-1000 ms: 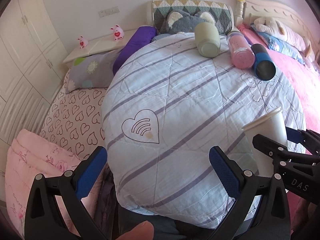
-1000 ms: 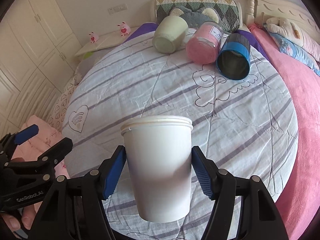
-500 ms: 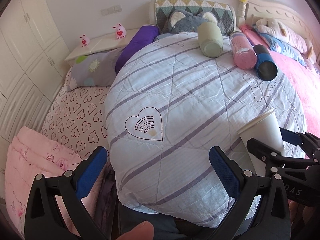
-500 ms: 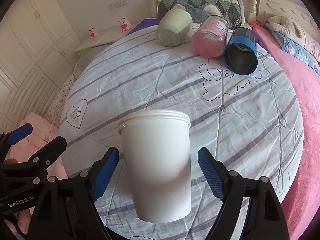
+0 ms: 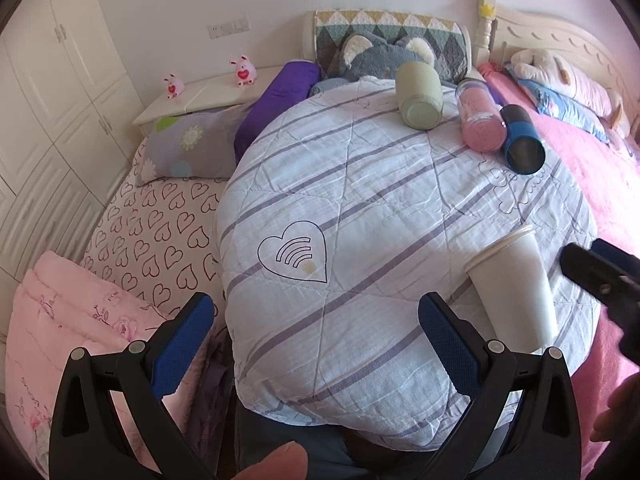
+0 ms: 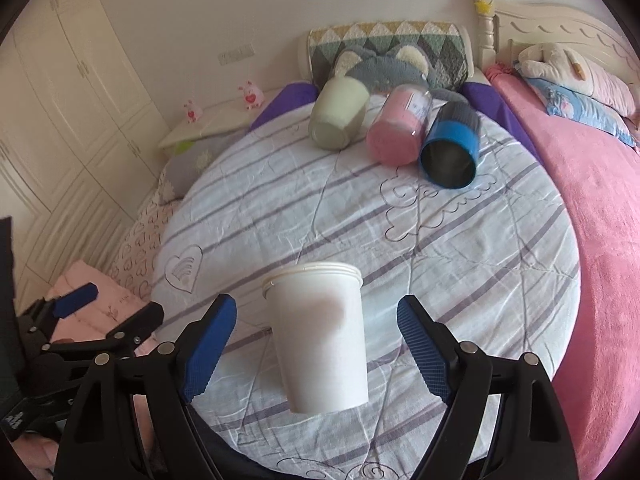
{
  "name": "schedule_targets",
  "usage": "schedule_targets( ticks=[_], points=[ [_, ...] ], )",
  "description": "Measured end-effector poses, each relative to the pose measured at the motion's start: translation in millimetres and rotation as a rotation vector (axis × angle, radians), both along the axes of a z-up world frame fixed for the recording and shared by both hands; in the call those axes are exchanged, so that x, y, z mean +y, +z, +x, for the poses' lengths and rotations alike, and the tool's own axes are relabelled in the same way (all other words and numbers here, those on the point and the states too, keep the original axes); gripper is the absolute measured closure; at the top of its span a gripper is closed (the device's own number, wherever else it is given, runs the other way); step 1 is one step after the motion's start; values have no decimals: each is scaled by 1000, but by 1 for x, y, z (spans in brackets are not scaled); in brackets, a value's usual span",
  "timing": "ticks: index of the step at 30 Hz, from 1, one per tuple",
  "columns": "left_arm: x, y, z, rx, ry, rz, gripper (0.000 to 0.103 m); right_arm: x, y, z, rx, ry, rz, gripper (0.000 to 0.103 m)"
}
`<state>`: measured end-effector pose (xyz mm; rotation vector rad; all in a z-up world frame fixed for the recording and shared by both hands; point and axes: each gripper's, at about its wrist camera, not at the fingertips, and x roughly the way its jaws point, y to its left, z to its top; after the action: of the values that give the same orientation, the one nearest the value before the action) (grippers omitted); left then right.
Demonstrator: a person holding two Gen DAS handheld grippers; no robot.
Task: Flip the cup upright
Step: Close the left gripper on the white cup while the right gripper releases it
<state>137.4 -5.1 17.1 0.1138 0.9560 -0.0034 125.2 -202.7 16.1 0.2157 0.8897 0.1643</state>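
A white paper cup (image 6: 320,336) stands upright on the striped round quilt (image 6: 440,264), rim up; it also shows at the right of the left wrist view (image 5: 516,284). My right gripper (image 6: 316,344) is open, its blue pads on either side of the cup and apart from it. My left gripper (image 5: 316,340) is open and empty, low at the quilt's near left edge. A pale green cup (image 6: 338,118), a pink jar (image 6: 400,130) and a blue cup (image 6: 450,150) lie on their sides at the quilt's far edge.
A grey plush pillow (image 6: 380,66) and patterned headboard cushion sit behind the lying cups. A pink blanket (image 6: 592,200) covers the bed to the right. A heart-print sheet (image 5: 152,232) and folded pink quilt (image 5: 60,320) lie to the left, white wardrobes beyond.
My right gripper has opened, let go of the white cup and drawn back a little. The cup now stands free on the quilt. The left gripper has barely moved.
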Motion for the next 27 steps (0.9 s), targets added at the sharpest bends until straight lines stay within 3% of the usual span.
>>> schedule_targets(
  ticks=[5,11,27],
  points=[
    [-6,3,-5,2,-15,-15,0,-20,10,-24,-45,-66,24,19],
    [-19,1,-10,40,-38,-59,0,-42,3,-39,-26,-121,32,19],
    [-75,10,-19,51,-65,-81,0,-71,5,-57,-62,-145,21,19]
  ],
)
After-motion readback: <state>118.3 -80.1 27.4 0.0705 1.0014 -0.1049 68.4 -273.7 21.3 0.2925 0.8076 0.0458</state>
